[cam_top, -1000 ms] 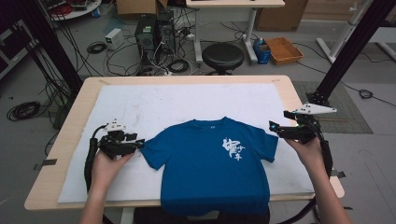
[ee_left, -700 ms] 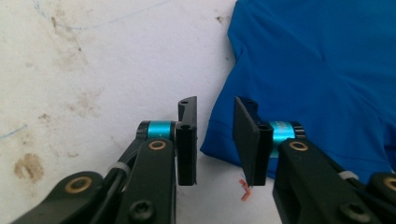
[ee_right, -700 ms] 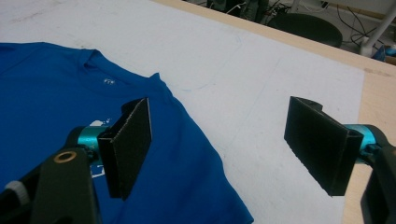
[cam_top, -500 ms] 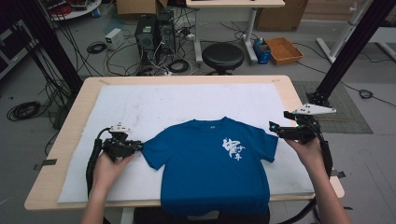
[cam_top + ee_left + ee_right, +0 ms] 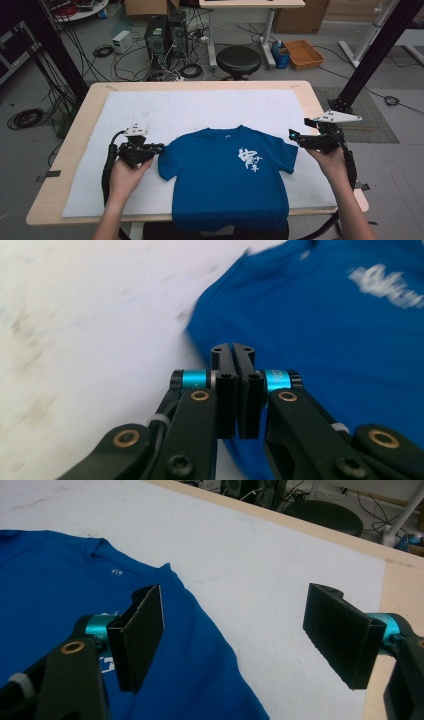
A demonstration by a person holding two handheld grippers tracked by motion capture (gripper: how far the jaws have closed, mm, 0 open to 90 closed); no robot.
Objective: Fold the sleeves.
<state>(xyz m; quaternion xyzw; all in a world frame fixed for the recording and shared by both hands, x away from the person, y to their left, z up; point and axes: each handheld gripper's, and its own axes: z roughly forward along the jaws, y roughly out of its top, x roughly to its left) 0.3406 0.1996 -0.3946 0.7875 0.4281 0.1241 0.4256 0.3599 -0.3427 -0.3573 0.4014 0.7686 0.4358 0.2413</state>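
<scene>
Wooden table [image 5: 80, 130] carries a white mat [image 5: 210, 107]. Blue T-shirt [image 5: 227, 185] lies flat on it, front up, hem over the near edge. My left gripper [image 5: 159, 148] sits at the shirt's left sleeve; jaws have just been closing, now pressed together, whether they pinch cloth I cannot tell. My right gripper [image 5: 293, 135] hovers at the right sleeve, jaws wide, empty.

Even, soft room light with weak shadows and no glare. The high view is grainy and slightly soft. The left gripper [image 5: 234, 351] view is motion-blurred beyond its sharp jaws; the right gripper view stays fairly crisp throughout.
</scene>
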